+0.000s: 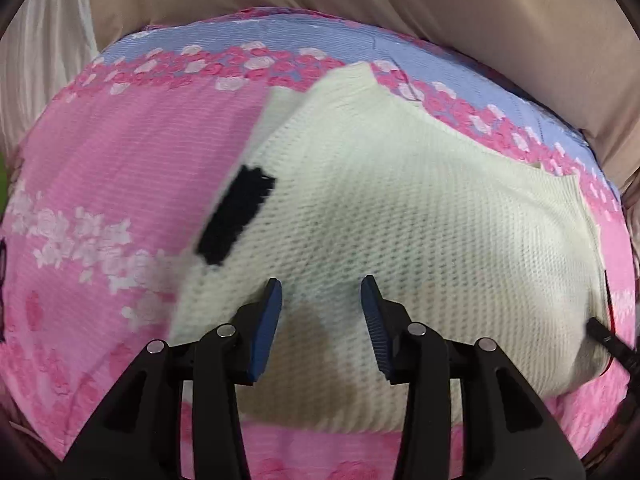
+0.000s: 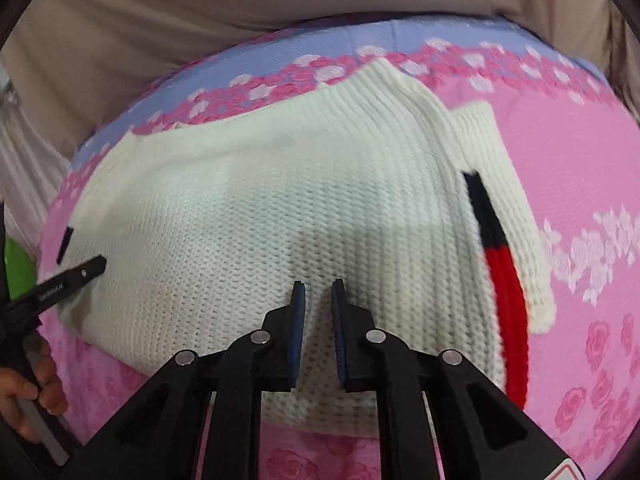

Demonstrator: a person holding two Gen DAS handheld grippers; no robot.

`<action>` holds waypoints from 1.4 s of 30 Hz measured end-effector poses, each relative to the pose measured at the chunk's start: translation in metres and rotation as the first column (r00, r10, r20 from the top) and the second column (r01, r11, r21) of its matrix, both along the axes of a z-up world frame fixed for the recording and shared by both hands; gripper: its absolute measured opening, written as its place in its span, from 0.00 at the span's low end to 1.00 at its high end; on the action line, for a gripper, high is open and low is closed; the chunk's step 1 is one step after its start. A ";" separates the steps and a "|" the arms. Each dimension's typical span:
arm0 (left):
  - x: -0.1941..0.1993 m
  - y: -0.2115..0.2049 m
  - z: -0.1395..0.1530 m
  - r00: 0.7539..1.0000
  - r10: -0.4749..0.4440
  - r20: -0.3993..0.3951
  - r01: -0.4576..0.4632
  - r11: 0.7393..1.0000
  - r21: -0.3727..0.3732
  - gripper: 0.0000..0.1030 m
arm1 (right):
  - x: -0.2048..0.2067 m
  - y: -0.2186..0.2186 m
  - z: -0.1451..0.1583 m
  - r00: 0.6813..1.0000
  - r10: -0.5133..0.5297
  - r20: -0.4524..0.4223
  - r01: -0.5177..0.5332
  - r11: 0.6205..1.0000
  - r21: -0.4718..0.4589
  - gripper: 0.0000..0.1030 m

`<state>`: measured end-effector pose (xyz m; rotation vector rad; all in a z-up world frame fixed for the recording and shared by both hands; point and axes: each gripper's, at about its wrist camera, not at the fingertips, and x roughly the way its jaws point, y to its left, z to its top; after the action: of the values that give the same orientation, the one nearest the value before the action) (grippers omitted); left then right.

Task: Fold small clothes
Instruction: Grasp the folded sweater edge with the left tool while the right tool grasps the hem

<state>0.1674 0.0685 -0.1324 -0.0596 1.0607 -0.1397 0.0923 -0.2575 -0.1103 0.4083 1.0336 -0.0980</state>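
Note:
A small cream knitted sweater (image 1: 400, 216) lies folded on a pink flowered bedspread (image 1: 120, 160). It has a black patch (image 1: 234, 216) at its left edge. In the right wrist view the sweater (image 2: 260, 200) shows a black and red stripe (image 2: 500, 264) near its right side, with a sleeve lying beside it. My left gripper (image 1: 321, 284) hovers open and empty over the sweater's near part. My right gripper (image 2: 319, 286) hovers over the sweater's near middle, its jaws a narrow gap apart and holding nothing. The left gripper's fingertips (image 2: 86, 270) show at the left edge of the right wrist view.
The bedspread has a blue band with pink roses (image 1: 240, 40) along its far edge. Beige fabric (image 1: 480, 8) lies beyond it. A hand (image 2: 24, 392) holds the left gripper's handle. Something green (image 2: 18, 268) shows at the far left.

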 end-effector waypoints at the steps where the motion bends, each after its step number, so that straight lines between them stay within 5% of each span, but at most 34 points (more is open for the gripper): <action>1: -0.002 0.004 0.003 1.000 0.003 -0.003 -0.003 1.000 -0.015 0.37 | -0.005 -0.010 0.002 1.000 -0.030 -0.004 0.030 0.999 0.016 0.03; 7: -0.045 0.042 0.014 0.993 0.114 -0.028 -0.116 0.986 -0.122 0.54 | -0.052 -0.041 0.026 0.988 -0.153 0.017 0.153 0.987 -0.046 0.21; 11: -0.068 0.078 -0.006 0.945 0.296 -0.141 -0.322 0.918 -0.233 0.64 | -0.093 -0.054 0.021 0.968 -0.252 -0.011 0.252 0.968 -0.012 0.58; 15: -0.065 0.088 -0.026 0.895 0.368 -0.250 -0.440 0.821 -0.365 0.67 | -0.101 -0.048 -0.003 0.964 -0.259 -0.054 0.263 0.960 0.092 0.60; 16: -0.061 0.087 -0.026 0.892 0.375 -0.253 -0.447 0.814 -0.371 0.76 | -0.099 -0.047 -0.010 0.963 -0.262 -0.057 0.268 0.952 0.148 0.60; 19: -0.047 0.083 -0.025 0.882 0.394 -0.257 -0.469 0.788 -0.398 0.78 | -0.083 -0.043 -0.020 0.959 -0.280 -0.052 0.284 0.929 0.239 0.64; 20: -0.043 0.081 -0.025 0.879 0.396 -0.264 -0.473 0.790 -0.391 0.77 | -0.076 -0.043 -0.023 0.957 -0.287 -0.049 0.289 0.920 0.264 0.65; 21: -0.040 0.079 -0.023 0.877 0.401 -0.266 -0.478 0.791 -0.382 0.60 | -0.070 -0.043 -0.026 0.954 -0.294 -0.051 0.296 0.911 0.287 0.65; 22: -0.038 0.078 -0.023 0.882 0.387 -0.267 -0.467 0.792 -0.393 0.23 | -0.065 -0.044 -0.027 0.952 -0.303 -0.047 0.302 0.903 0.306 0.63; 23: -0.035 0.076 -0.023 0.891 0.349 -0.290 -0.445 0.796 -0.410 0.07 | -0.061 -0.045 -0.027 0.948 -0.315 -0.038 0.309 0.892 0.331 0.40; 24: -0.034 0.074 -0.019 0.888 0.349 -0.298 -0.450 0.792 -0.413 0.08 | -0.058 -0.046 -0.027 0.948 -0.318 -0.031 0.307 0.882 0.358 0.17; 26: -0.044 0.079 0.001 0.898 0.361 -0.250 -0.436 0.798 -0.416 0.08 | -0.058 -0.050 -0.018 0.941 -0.337 -0.023 0.320 0.870 0.375 0.10; 30: -0.074 0.089 0.030 0.917 0.317 -0.244 -0.395 0.815 -0.424 0.07 | -0.079 -0.052 0.031 0.951 -0.304 0.061 0.272 0.912 0.307 0.08; 33: -0.114 0.095 0.028 0.915 0.280 -0.292 -0.381 0.839 -0.389 0.07 | -0.112 -0.050 0.048 0.968 -0.248 0.039 0.232 0.944 0.236 0.08; 37: -0.156 0.092 -0.008 0.892 0.262 -0.368 -0.374 0.886 -0.275 0.08 | -0.162 -0.037 0.028 0.981 -0.179 -0.070 0.187 0.974 0.131 0.09; 40: -0.160 0.093 -0.022 0.877 0.270 -0.398 -0.399 0.870 -0.291 0.09 | -0.192 -0.026 -0.010 0.972 -0.137 -0.191 0.151 0.987 0.061 0.13; 42: -0.158 0.093 -0.015 0.887 0.266 -0.377 -0.388 0.872 -0.299 0.10 | -0.198 -0.031 -0.018 0.962 -0.156 -0.224 0.174 0.983 0.063 0.17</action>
<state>0.0098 0.1614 -0.1471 -0.6238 1.3275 -0.0119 -0.1054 -0.2882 -0.1282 0.5682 1.2218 -0.2555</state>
